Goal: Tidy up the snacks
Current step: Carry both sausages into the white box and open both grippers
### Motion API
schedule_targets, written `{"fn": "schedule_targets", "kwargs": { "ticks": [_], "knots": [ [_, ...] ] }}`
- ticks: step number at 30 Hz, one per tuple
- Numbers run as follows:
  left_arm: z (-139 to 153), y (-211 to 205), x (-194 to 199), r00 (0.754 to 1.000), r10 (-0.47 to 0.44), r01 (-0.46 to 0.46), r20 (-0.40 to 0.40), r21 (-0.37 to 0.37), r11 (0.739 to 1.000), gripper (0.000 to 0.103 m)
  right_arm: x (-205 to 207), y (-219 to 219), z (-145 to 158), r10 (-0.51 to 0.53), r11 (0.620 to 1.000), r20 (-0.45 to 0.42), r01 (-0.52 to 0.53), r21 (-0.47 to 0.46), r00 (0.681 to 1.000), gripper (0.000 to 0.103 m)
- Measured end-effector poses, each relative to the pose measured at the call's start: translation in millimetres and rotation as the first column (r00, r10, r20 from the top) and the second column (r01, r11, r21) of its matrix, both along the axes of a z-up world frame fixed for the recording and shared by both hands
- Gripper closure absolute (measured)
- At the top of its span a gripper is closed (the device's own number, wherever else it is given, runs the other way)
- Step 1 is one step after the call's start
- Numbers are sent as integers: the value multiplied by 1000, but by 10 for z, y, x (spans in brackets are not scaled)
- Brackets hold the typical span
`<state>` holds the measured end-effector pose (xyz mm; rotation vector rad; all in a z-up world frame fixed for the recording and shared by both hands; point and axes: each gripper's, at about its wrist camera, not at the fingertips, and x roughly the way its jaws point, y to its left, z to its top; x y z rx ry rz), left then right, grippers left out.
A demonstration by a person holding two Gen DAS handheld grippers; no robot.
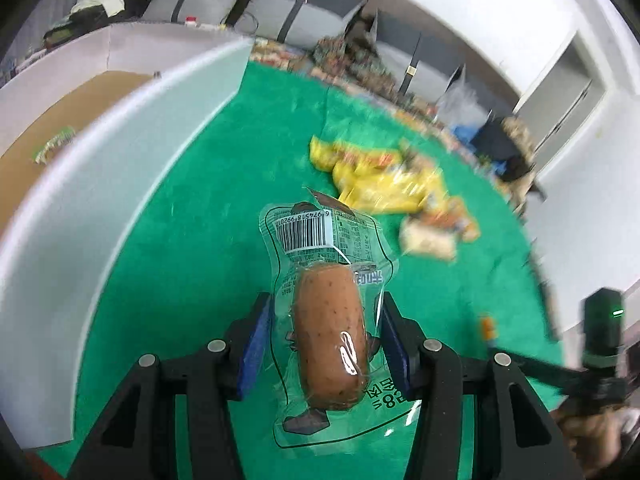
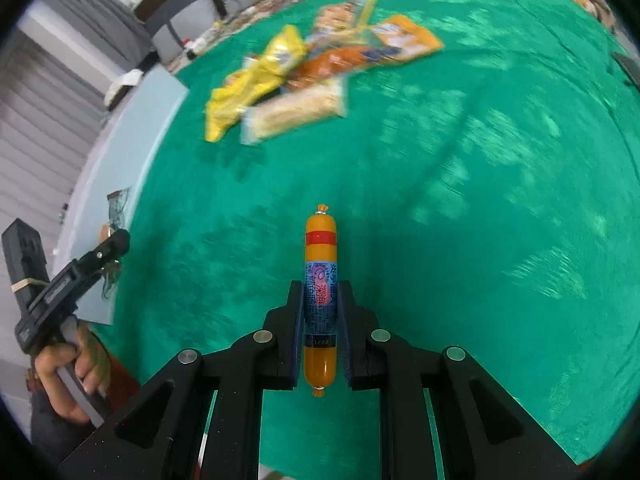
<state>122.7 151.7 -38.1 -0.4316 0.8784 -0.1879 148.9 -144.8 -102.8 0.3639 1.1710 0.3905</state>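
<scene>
Green cloth (image 1: 192, 240) covers the counter in both wrist views. The left claw (image 1: 326, 344) grips a clear pouch (image 1: 332, 312) holding a brown speckled sausage; its blue pads (image 1: 256, 348) press the pouch edges on both sides, and the barcode end sticks out ahead of the fingers. The pouch hangs above the cloth, clear of it as far as can be told.

The right claw (image 2: 320, 320) is clamped on an orange sausage stick (image 2: 320, 280) with a red band and a blue label. The stick runs lengthwise between the pads, its tied ends showing in front of and behind them, over open green cloth.

At the left edge of the counter stands a white box (image 1: 120, 152) with tall walls. Behind its near wall lies a brown cardboard floor (image 1: 60, 120), and on it rests one small green-and-white packet (image 1: 54, 146), blurred; nothing else can be made out inside.

Farther back on the cloth lies a loose pile of snacks (image 2: 304, 76): yellow bags (image 2: 256, 84), an orange pack and a pale flat pack (image 2: 296, 112), overlapping one another and well apart from both claws. All are smeared by motion blur.

In the right wrist view the person's hand (image 2: 72, 372) holds the left tool's handle near the box corner.
</scene>
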Motion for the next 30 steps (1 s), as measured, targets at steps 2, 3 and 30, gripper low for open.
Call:
{"fn": "schedule_targets", "kwargs": {
  "ticks": [2,3,30],
  "knots": [
    [233,172,-16,999,20,-19,36,-42,999,52,75,249,169,27,999,23,-28,29,999,86],
    [340,284,-45,998,35,-32,50,-51,998,52,77,366,276,45,998,41,-47,42,998,86],
    [362,2250,-707,880,476,-469,-8,156,869,17,203,2698,970,389,921,393,-348,-174,833,40]
  ]
}}
